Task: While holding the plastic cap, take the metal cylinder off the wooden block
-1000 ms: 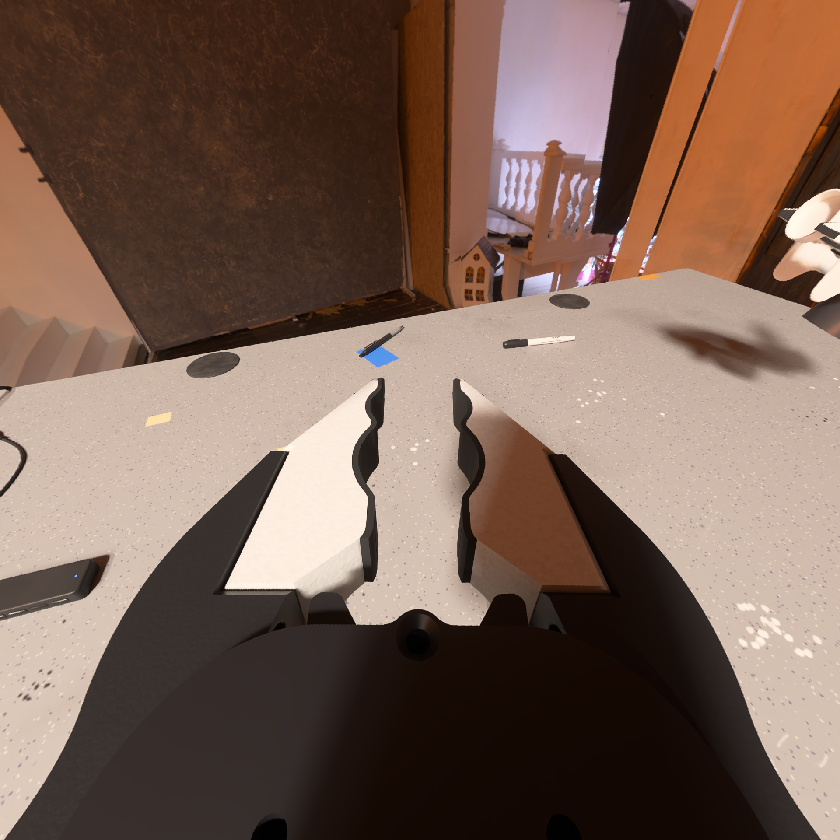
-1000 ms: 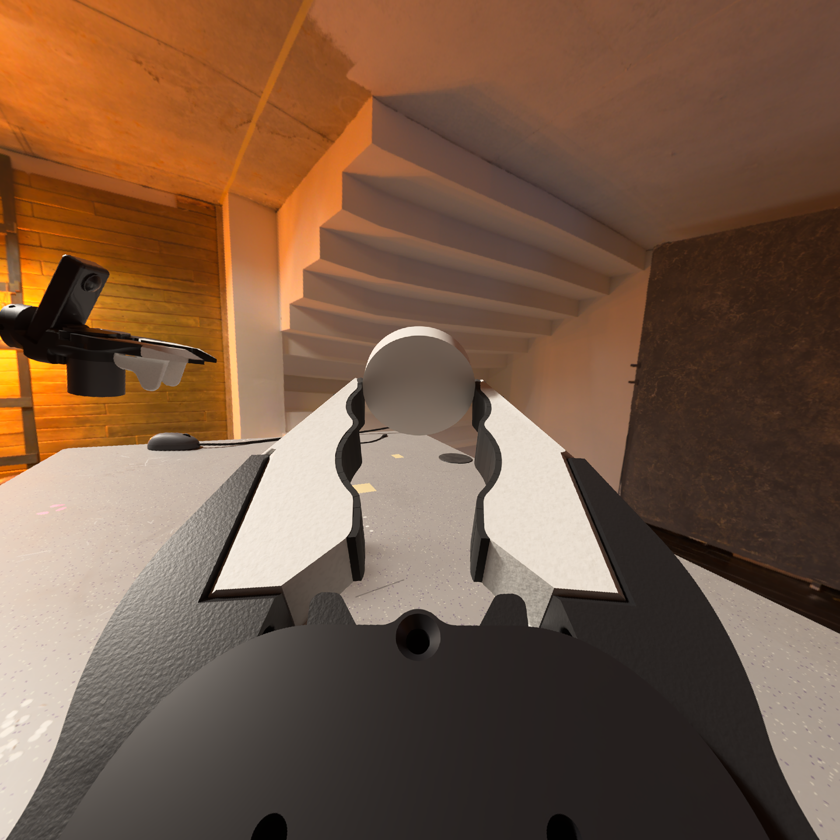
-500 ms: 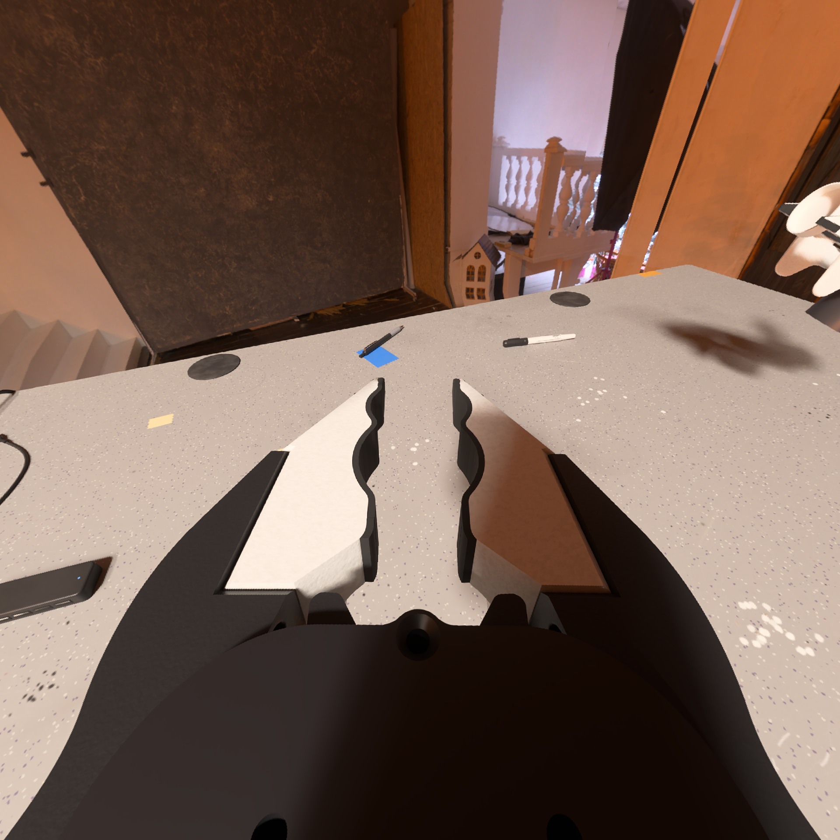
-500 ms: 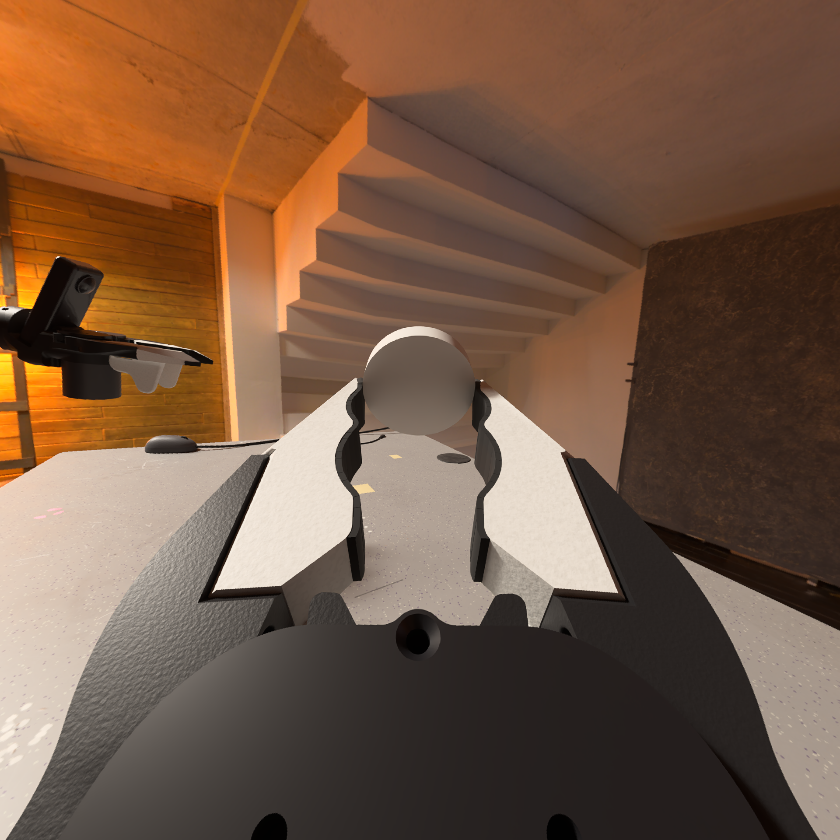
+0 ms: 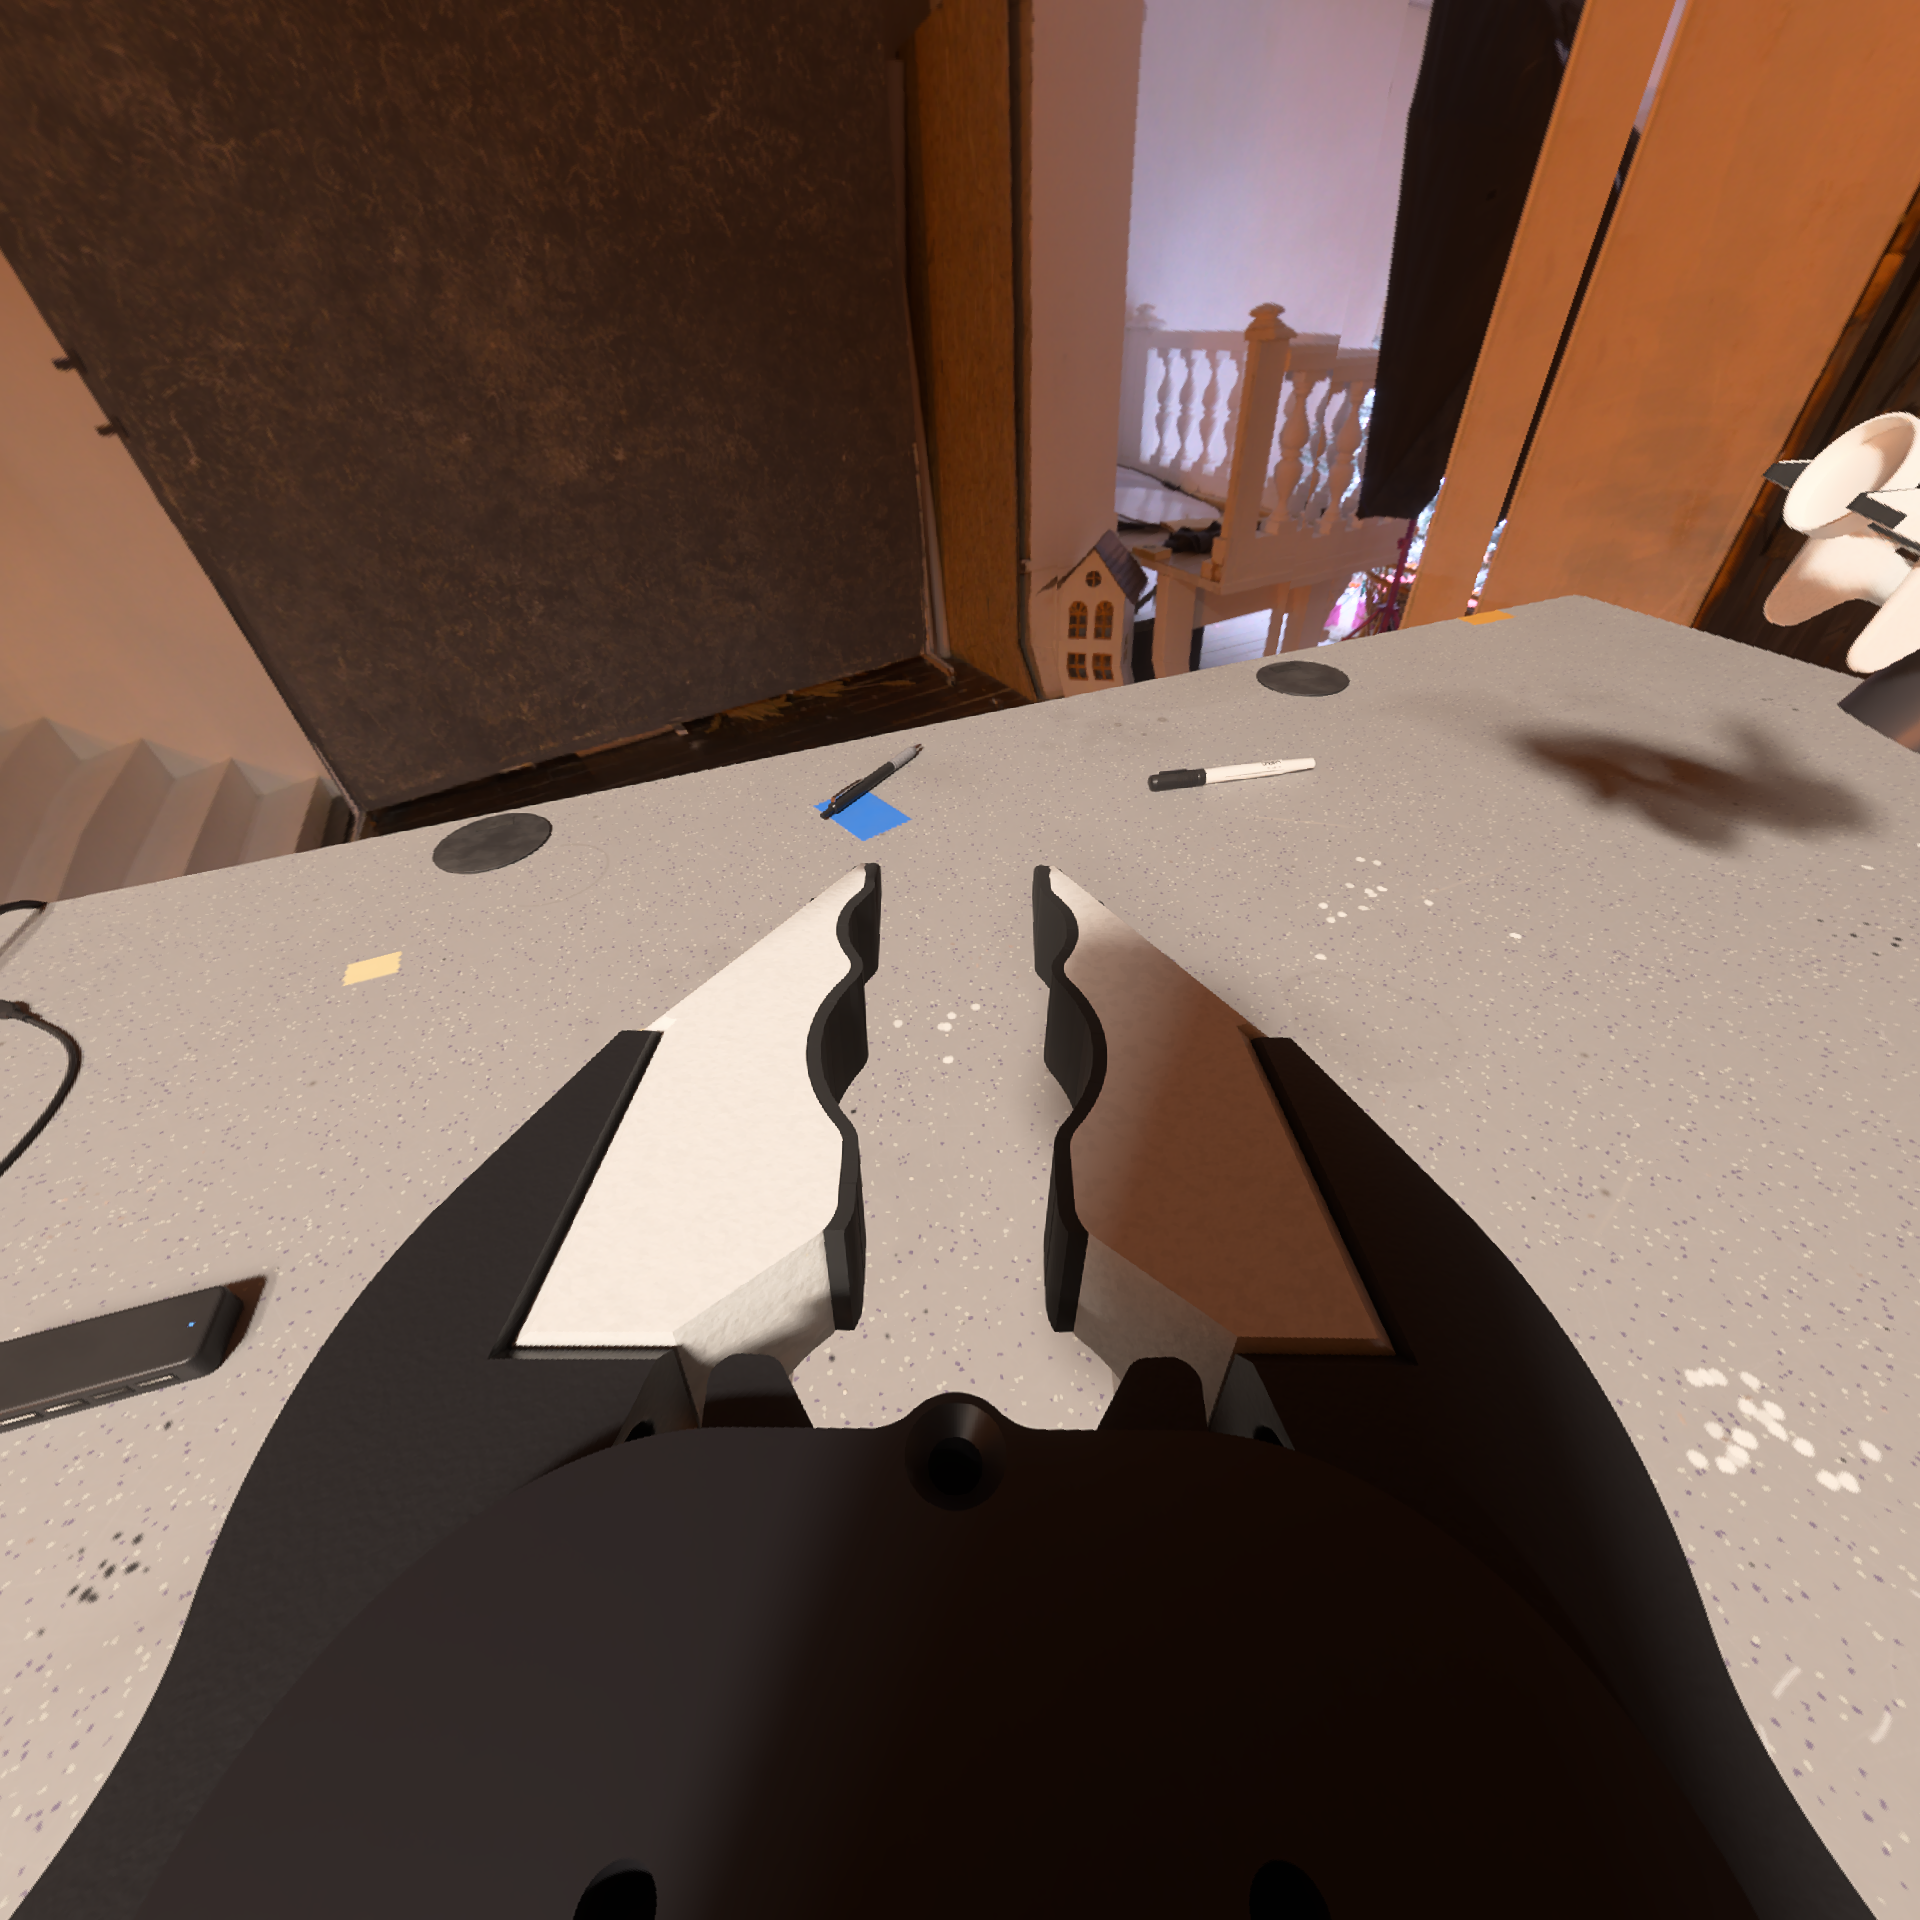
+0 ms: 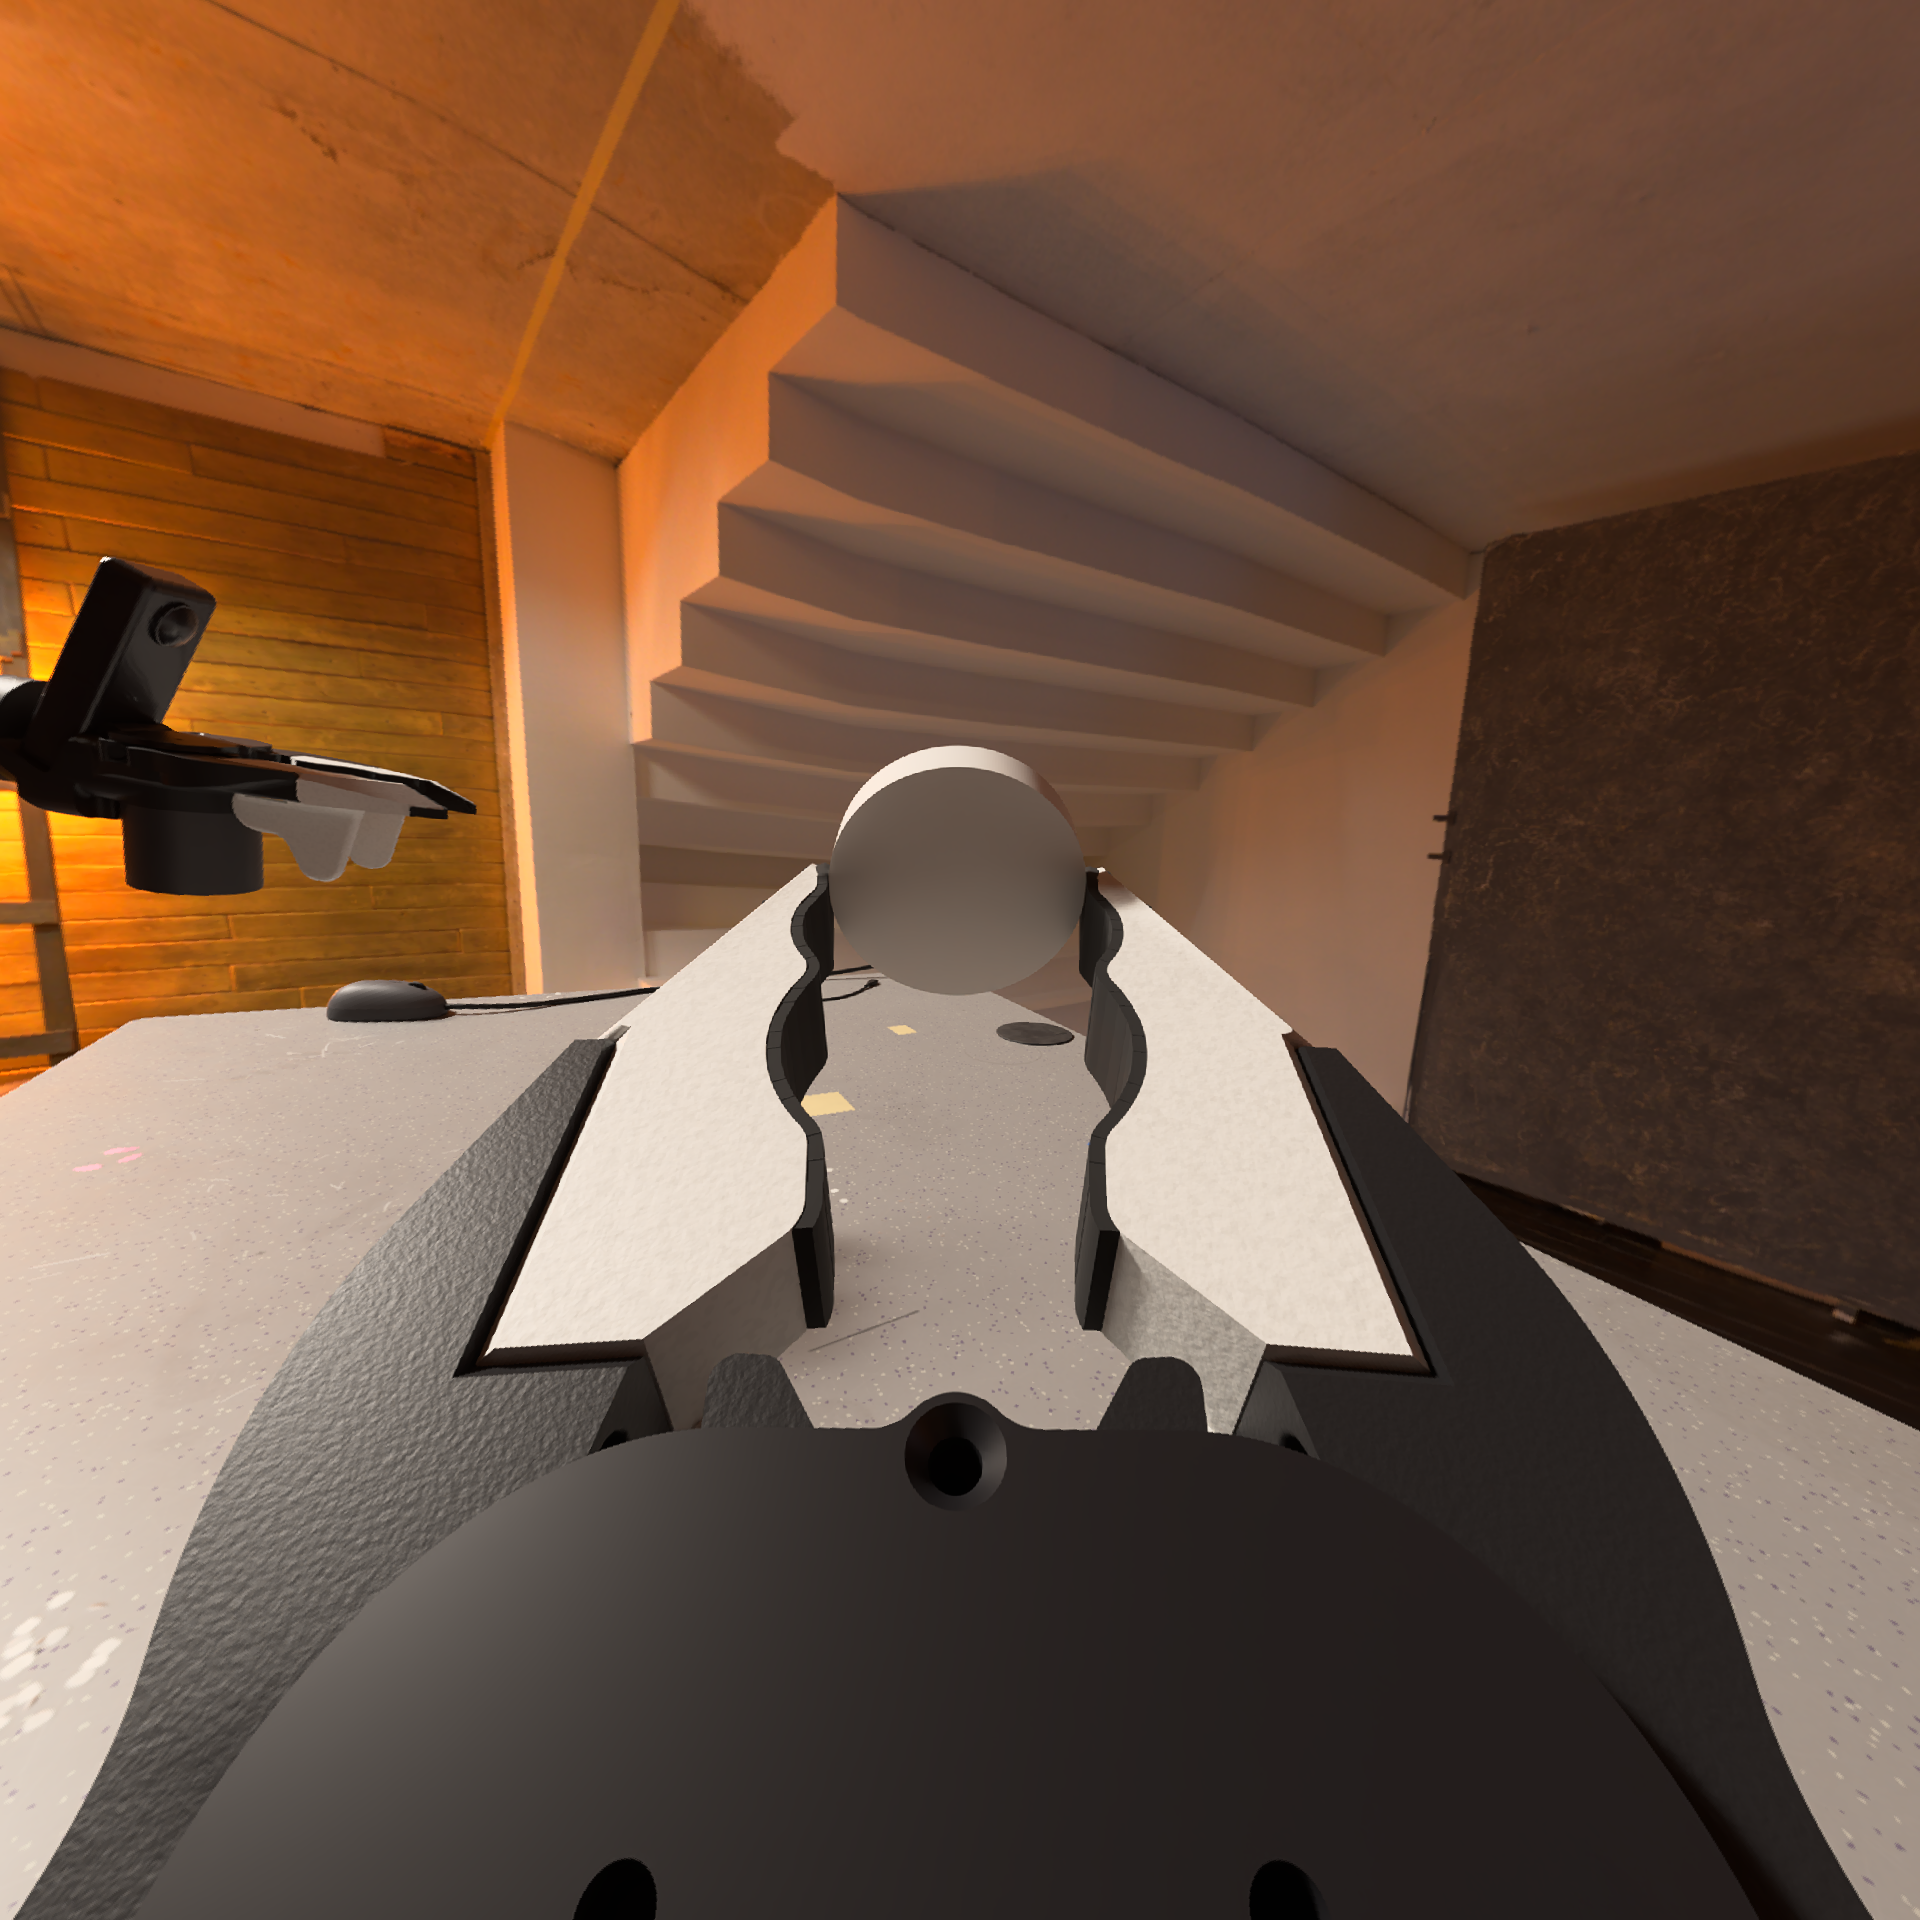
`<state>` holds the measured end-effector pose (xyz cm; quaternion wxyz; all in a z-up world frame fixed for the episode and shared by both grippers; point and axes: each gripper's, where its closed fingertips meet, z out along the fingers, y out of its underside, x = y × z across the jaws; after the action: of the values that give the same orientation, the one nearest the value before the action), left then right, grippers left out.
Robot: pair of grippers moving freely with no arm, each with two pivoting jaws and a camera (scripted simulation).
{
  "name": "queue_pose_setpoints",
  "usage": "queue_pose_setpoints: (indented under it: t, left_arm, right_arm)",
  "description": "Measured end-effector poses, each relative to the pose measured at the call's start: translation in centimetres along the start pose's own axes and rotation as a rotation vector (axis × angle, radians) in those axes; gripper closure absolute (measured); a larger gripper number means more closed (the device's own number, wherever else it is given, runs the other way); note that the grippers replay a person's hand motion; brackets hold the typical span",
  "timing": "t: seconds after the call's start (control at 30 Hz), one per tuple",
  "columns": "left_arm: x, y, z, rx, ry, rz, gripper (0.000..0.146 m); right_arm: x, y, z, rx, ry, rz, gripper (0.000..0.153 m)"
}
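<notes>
My right gripper (image 6: 956, 883) is shut on a round white plastic cap (image 6: 951, 831), held at the fingertips above the grey speckled table (image 6: 260, 1195). My left gripper (image 5: 956, 878) is open and empty, hovering over the table (image 5: 1455, 1039). The left gripper also shows in the right wrist view (image 6: 343, 821), in the air at far left. The right gripper shows at the right edge of the left wrist view (image 5: 1860, 540), with its shadow on the table. No metal cylinder or wooden block shows in either view.
Ahead of the left gripper lie a pen on blue tape (image 5: 862, 816), a marker (image 5: 1231, 774) and two black discs (image 5: 490, 842) (image 5: 1302, 678). A black device (image 5: 114, 1345) and a cable (image 5: 42, 1070) lie at left. The table's far edge is close behind.
Both grippers have drifted only slightly. The cap stays gripped in the right gripper and the left gripper stays open.
</notes>
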<state>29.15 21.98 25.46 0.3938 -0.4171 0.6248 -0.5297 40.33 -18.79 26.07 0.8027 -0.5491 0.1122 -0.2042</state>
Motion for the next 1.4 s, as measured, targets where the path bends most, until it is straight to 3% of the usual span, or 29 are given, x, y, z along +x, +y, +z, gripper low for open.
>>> queue_pose_setpoints:
  t: [0.37, 0.6, 1.17, 1.4]
  left_arm:
    - [0.3, -0.1, 0.0, 0.003, 0.001, 0.008, 0.116]
    - [0.1, 0.0, 0.0, 0.005, -0.001, 0.005, 0.097]
    - [-1.2, 0.2, -0.9, 0.013, -0.034, -0.005, 0.096]
    - [-5.5, 2.2, -1.1, -0.105, -0.191, 0.02, 0.09]
  right_arm:
    - [0.0, 0.1, 0.0, -0.007, 0.0, -0.002, 0.105]
    - [-0.2, 0.9, 0.4, -0.051, -0.003, -0.02, 0.105]
    - [0.0, 1.7, 0.6, -0.075, 0.004, -0.021, 0.105]
    - [-0.2, 1.7, 0.6, -0.082, -0.001, -0.034, 0.105]
